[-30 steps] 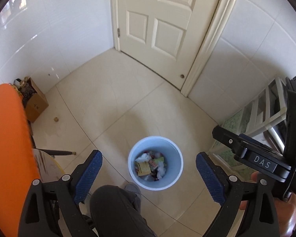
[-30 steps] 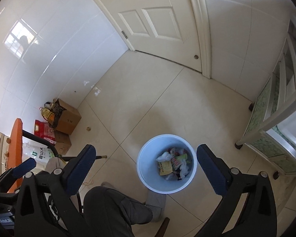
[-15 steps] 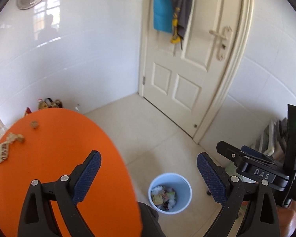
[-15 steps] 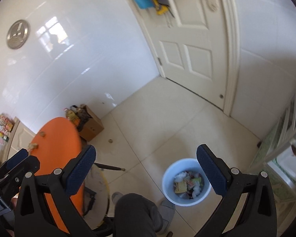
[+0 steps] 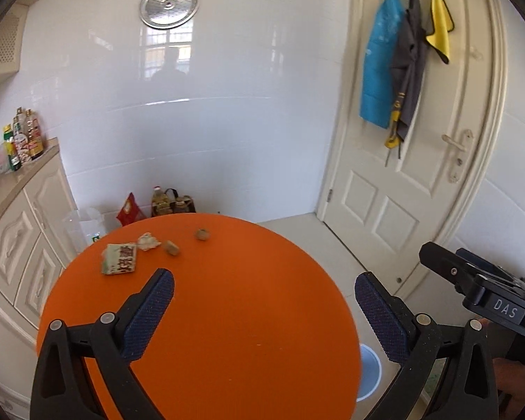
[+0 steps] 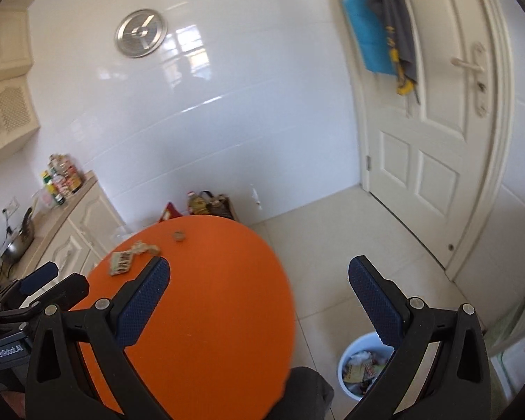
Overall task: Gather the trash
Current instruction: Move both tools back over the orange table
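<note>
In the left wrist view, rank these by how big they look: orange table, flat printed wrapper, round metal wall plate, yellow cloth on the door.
1. Orange table
2. Metal wall plate
3. Yellow cloth and printed wrapper: about alike, and at different distances, so unranked.

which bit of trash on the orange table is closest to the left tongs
The flat printed green-and-red wrapper, lying just beyond the left tongs' left finger; the crumpled paper and two brown lumps lie farther back.

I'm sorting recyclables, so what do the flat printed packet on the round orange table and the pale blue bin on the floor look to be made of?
The flat printed packet looks like thin paper or foil-lined wrapper: creased, matte, with red printing. The pale blue bin looks like moulded plastic: a smooth, slightly glossy, even-coloured wall with a rounded rim. The round orange table has a matte, finely textured top, likely plastic or laminate.
</note>
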`<state>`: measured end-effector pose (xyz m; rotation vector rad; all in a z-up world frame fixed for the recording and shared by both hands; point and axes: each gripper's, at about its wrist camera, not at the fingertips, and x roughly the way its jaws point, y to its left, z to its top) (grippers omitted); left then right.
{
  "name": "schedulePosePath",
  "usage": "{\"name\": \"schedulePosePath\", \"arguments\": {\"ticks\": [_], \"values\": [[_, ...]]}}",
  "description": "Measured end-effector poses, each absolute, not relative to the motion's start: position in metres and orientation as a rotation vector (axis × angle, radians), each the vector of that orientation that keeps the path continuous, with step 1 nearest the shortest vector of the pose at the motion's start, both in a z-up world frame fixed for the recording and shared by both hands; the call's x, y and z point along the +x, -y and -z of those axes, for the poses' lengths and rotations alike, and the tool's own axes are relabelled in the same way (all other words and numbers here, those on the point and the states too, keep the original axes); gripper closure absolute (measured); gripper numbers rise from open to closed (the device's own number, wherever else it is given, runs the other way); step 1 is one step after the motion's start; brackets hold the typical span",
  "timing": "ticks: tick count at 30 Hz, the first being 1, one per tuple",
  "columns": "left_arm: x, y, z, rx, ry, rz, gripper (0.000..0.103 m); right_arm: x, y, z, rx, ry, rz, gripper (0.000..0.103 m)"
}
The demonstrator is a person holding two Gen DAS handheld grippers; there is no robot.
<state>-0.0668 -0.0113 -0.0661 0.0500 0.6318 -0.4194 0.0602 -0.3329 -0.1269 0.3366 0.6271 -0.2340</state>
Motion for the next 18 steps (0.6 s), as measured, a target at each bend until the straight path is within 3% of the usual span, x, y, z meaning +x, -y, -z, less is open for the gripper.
{"name": "schedulePosePath", "arguments": {"ticks": [9,18], "values": [[-0.133,-0.094,0.058,-0.025,-0.599,0.228,0.001,0.101,0.238,0.107,0.206,-0.611,0.055,0.0],[-0.14,-0.136,0.074,-0.067,-0.634,0.1,0.001,0.153,0.18,0.12,0.141,-0.645,-0.082,0.0]]}}
